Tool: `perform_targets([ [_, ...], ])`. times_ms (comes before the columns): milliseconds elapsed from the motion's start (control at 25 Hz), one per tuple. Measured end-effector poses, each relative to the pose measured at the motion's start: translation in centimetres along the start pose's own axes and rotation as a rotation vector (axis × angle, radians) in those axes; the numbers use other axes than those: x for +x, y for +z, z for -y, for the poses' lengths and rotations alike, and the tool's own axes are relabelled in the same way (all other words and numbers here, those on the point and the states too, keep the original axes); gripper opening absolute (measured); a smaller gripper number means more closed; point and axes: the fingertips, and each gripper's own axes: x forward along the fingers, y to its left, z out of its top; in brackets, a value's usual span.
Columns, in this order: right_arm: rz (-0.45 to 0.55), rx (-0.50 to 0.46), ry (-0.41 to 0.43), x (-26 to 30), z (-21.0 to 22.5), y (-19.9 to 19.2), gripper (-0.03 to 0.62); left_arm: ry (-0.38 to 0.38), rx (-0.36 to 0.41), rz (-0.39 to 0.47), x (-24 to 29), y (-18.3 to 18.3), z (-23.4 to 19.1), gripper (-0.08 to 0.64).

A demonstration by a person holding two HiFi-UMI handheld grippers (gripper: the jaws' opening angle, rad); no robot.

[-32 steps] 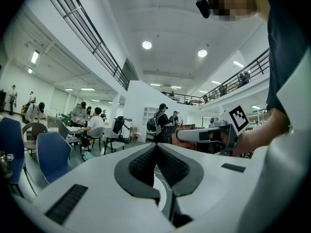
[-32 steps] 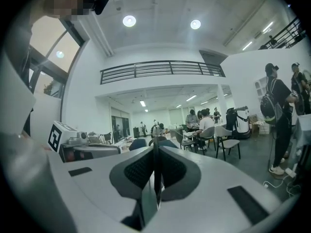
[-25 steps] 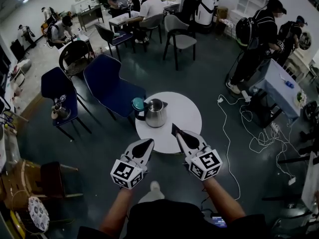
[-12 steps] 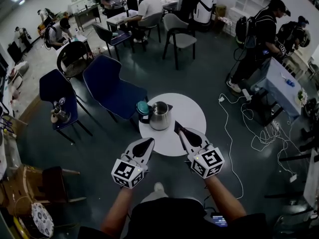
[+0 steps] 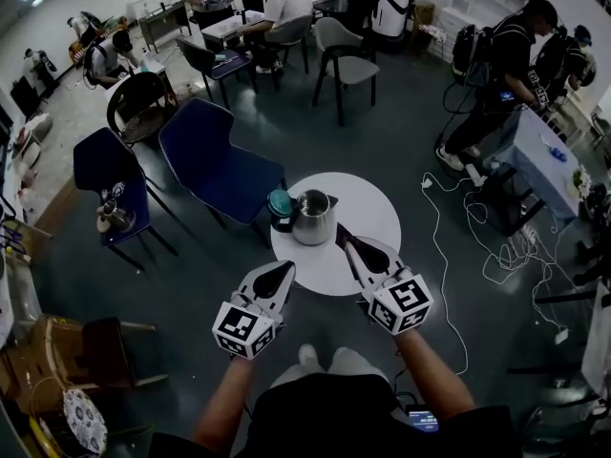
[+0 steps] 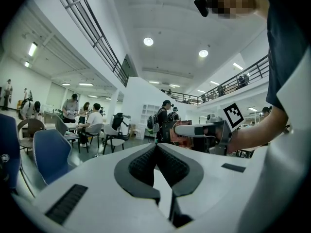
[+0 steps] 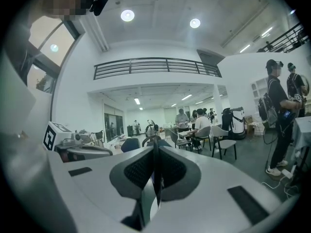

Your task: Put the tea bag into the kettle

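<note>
Right hand-held gripper (image 5: 347, 245), pinching the tea bag (image 5: 340, 234), has neared the kettle (image 5: 313, 219)

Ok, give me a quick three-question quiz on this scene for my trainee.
1. True or false: the left gripper has its jaws together with nothing between them.
2. The kettle stands on: A) a stove, B) the round white table, C) a shelf.
3. Which gripper's tips are nearer the kettle?
Key: 1 true; 2 B; 3 the right gripper.
</note>
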Motion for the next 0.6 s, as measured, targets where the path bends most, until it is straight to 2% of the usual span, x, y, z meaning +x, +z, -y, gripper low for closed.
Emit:
perform_targets([
  [360,-0.014,0.002,0.004,1.9,0.3,-0.5,0.031,0.015,-0.027,-0.014,-0.1,-1.2,-1.8,0.015],
  [600,-0.022,0.015,0.017,3.1,2.8,-0.9,0.031,0.035,-0.047,-0.038,2.0,-2.3,-2.3,0.015],
])
